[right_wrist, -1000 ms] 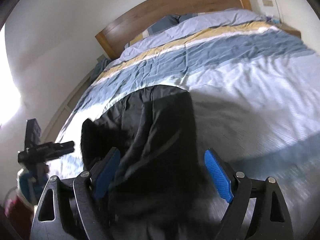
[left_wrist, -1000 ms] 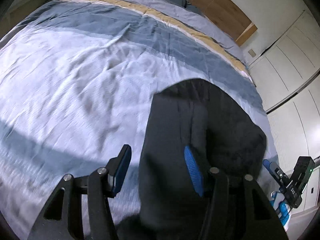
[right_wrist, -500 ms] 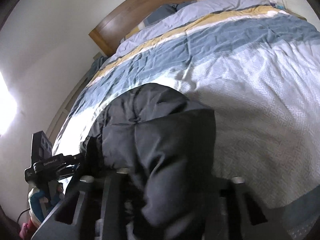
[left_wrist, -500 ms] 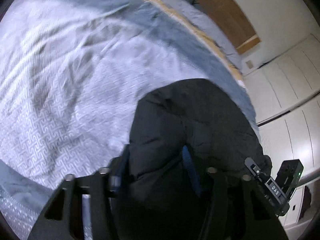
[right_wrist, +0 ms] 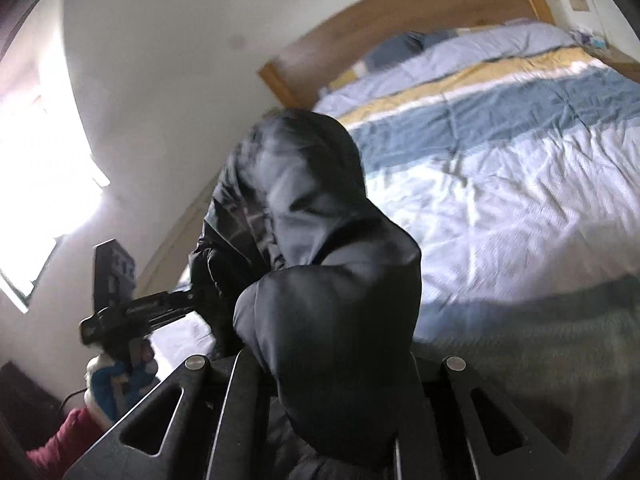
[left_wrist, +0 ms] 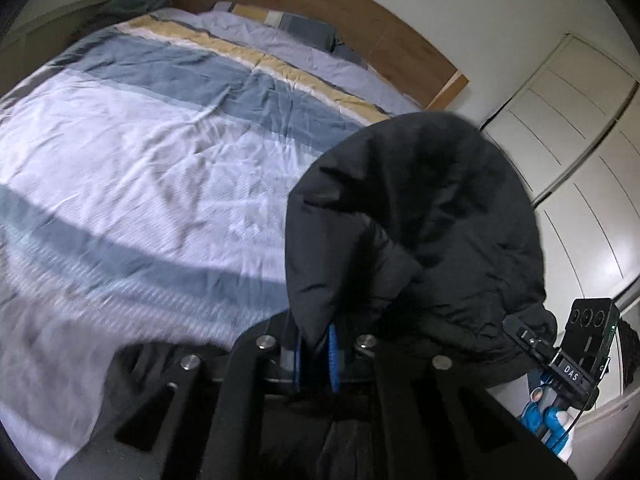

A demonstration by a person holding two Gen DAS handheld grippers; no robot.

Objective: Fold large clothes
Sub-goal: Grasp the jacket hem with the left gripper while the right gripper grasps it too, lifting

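Note:
A black padded jacket hangs lifted above the bed, bunched between both grippers. My left gripper is shut on a fold of the jacket; its blue pads press the cloth between them. In the right wrist view the jacket drapes over my right gripper and hides its fingertips; the jaws stand close together with the cloth between them. The left gripper shows in the right wrist view, and the right gripper in the left wrist view.
A bed with a blue, white and yellow striped duvet lies below, also in the right wrist view. A wooden headboard stands at the far end. White wardrobe doors stand to the right. A bright window is at left.
Both grippers closed on the jacket, which lay flat on the bed, and lifted it up off the duvet. The jacket now hangs bunched in the air.

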